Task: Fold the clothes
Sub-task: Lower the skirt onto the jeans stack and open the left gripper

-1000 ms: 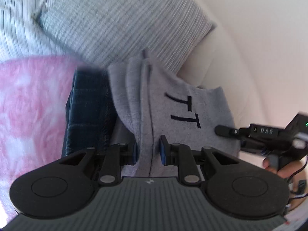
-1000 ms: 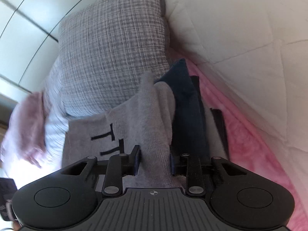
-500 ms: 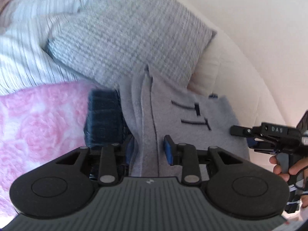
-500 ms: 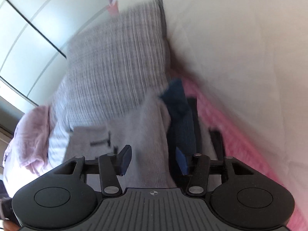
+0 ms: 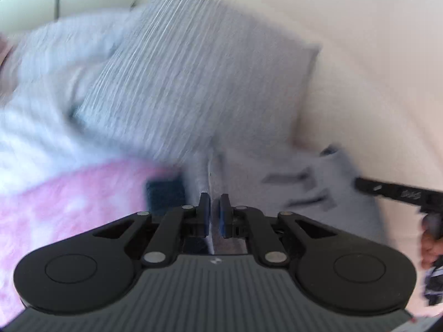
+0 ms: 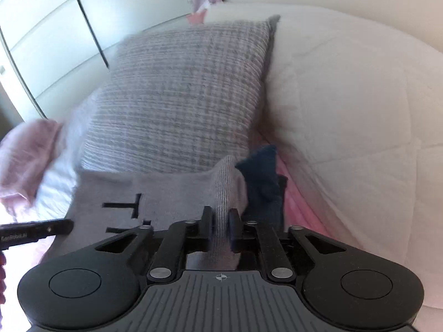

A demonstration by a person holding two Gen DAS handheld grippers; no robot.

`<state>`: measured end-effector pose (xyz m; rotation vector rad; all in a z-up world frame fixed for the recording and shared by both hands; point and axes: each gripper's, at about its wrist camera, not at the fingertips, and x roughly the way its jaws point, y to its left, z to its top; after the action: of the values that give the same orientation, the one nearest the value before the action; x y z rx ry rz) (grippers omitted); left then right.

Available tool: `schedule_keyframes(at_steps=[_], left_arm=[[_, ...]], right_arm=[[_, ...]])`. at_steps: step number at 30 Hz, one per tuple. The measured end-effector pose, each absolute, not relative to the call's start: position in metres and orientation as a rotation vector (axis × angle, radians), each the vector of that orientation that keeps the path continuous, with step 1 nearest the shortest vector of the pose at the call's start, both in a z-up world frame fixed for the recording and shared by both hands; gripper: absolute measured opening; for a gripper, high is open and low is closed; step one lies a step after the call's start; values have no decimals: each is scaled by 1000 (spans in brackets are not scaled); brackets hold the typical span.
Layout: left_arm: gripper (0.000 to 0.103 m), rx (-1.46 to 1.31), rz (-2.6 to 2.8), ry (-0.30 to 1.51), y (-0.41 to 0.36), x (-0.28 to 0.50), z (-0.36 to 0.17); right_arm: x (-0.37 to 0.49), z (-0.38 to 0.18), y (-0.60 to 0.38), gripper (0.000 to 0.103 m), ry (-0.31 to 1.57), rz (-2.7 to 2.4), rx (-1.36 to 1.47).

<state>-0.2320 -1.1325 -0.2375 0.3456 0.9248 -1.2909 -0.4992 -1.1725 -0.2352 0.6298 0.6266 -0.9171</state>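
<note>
A grey woven pillow point(image 6: 182, 96) leans on the cream quilt point(image 6: 346, 105); below it the grey sweater point(image 6: 171, 191) lies beside a folded navy garment point(image 6: 263, 182). Left gripper point(image 5: 214, 212) and right gripper point(image 6: 220, 222) each pinch a sweater ridge. Best lift both evenly, keeping the fabric taut

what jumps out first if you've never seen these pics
Both grippers pinch a grey garment with black lettering: the left gripper is shut on a thin ridge of it, the right gripper on a thicker fold. Behind looms a big grey pillow, with a pink blanket at left in the left wrist view.
</note>
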Motion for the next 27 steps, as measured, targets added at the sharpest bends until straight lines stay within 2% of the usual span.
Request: schedule_keyframes(at_steps=[1, 2, 7, 10, 16, 19, 23, 26, 27], left_arm=[[9, 344, -1276, 930, -1131, -232, -241], [10, 343, -1264, 918, -1129, -233, -239], [11, 272, -1245, 852, -1104, -241, -204], [11, 254, -1342, 845, -1078, -261, -190], [13, 468, -1320, 880, -1078, -293, -234], [11, 505, -1287, 903, -1089, -289, -248], [12, 550, -1263, 888, -1084, -302, -224], [35, 542, -1241, 881, -1067, -306, -201], [36, 527, -1248, 878, -1058, -307, -190]], right_arm=[[-499, -227, -1170, 41, 627, -950, 618], [-502, -219, -1164, 42, 618, -967, 598], [-517, -187, -1108, 42, 590, -923, 502], [-511, -191, -1074, 42, 644, -891, 468], [-483, -239, -1062, 42, 810, -900, 433], [-478, -231, -1067, 43, 838, -902, 445], [-504, -208, -1056, 43, 766, -895, 553], [-525, -187, -1033, 50, 695, -893, 621], [-530, -179, -1024, 54, 678, -894, 633]])
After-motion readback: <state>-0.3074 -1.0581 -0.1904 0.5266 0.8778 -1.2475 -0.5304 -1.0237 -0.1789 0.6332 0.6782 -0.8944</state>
